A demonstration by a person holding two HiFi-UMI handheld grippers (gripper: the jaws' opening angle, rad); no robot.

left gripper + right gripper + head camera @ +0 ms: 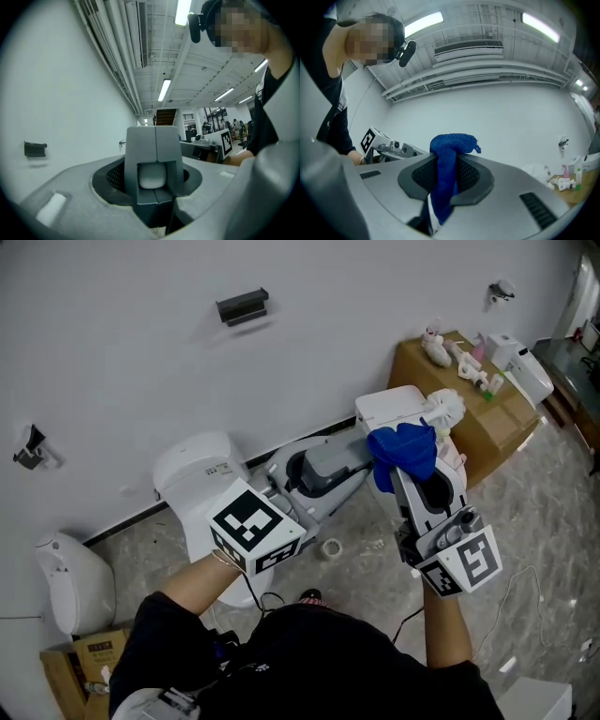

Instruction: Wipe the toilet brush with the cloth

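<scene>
My left gripper (323, 472) is shut on a grey blocky part of the toilet brush (339, 457) and holds it in the air in front of the wall. In the left gripper view this grey piece (154, 159), with a pale oval inset, stands upright between the jaws of my left gripper (154, 183). My right gripper (415, 465) is shut on a blue cloth (403, 451), which bunches above the jaws close to the brush's right end. In the right gripper view the cloth (447, 161) hangs down through my right gripper (445, 180).
A white toilet (202, 474) stands against the wall behind my left hand. A white bin (66, 577) is at the left. A cardboard box (473, 427) with bottles and small items sits at the right. A tape roll (330, 547) lies on the floor. A black fixture (242, 306) hangs on the wall.
</scene>
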